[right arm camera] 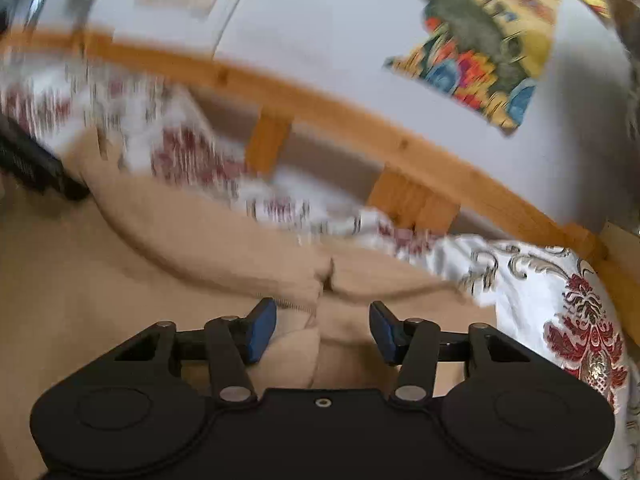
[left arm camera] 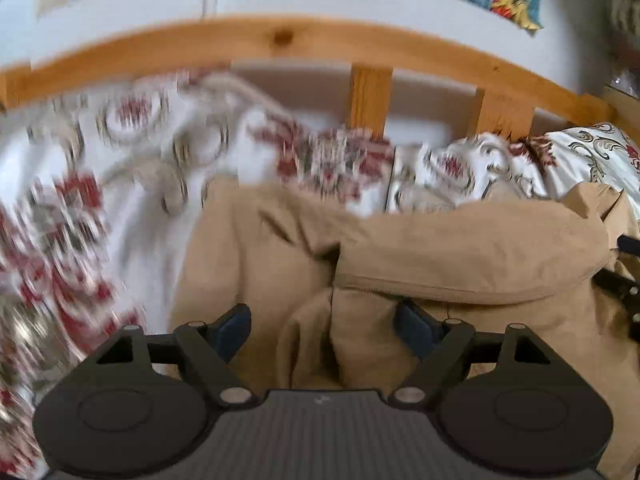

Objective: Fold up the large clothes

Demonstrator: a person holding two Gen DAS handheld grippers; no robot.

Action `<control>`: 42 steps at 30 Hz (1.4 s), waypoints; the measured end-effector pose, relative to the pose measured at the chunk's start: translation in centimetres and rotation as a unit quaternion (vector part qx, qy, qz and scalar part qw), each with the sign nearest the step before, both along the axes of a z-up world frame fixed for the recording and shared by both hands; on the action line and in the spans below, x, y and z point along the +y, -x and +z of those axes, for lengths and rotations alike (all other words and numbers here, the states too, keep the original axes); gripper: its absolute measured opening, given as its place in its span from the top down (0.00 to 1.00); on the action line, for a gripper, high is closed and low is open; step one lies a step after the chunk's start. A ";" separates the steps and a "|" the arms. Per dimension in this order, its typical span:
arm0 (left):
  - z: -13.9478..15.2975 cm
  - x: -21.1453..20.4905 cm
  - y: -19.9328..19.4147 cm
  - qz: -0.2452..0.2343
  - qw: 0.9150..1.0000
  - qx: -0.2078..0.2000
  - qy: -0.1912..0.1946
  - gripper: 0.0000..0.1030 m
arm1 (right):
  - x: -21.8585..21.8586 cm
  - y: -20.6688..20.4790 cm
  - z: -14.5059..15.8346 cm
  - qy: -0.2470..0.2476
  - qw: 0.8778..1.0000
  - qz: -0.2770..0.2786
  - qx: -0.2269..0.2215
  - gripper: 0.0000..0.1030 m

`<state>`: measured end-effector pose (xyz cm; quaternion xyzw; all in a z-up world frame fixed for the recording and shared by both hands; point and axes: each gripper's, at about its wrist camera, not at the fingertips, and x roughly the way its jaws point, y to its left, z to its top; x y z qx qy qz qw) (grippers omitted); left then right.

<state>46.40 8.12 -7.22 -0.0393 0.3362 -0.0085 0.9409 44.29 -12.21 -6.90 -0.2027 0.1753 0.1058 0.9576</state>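
A large tan garment lies bunched on a bed with a white, red and gold patterned cover. My left gripper is open, its blue pads apart over a fold of the tan cloth, holding nothing. In the right wrist view the same tan garment fills the lower left, with a zip edge near the middle. My right gripper is open just above the cloth near that edge. The other gripper's black body shows at the left edge.
A wooden bed rail with upright slats runs along the far side, against a white wall. Colourful pictures hang on the wall. The patterned cover lies to the right of the garment.
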 end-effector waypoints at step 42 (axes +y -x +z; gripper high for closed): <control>5.2 -5.0 23.2 -0.009 0.999 0.034 0.036 0.01 | -6.1 28.2 5.9 -0.101 0.994 0.023 0.048 0.01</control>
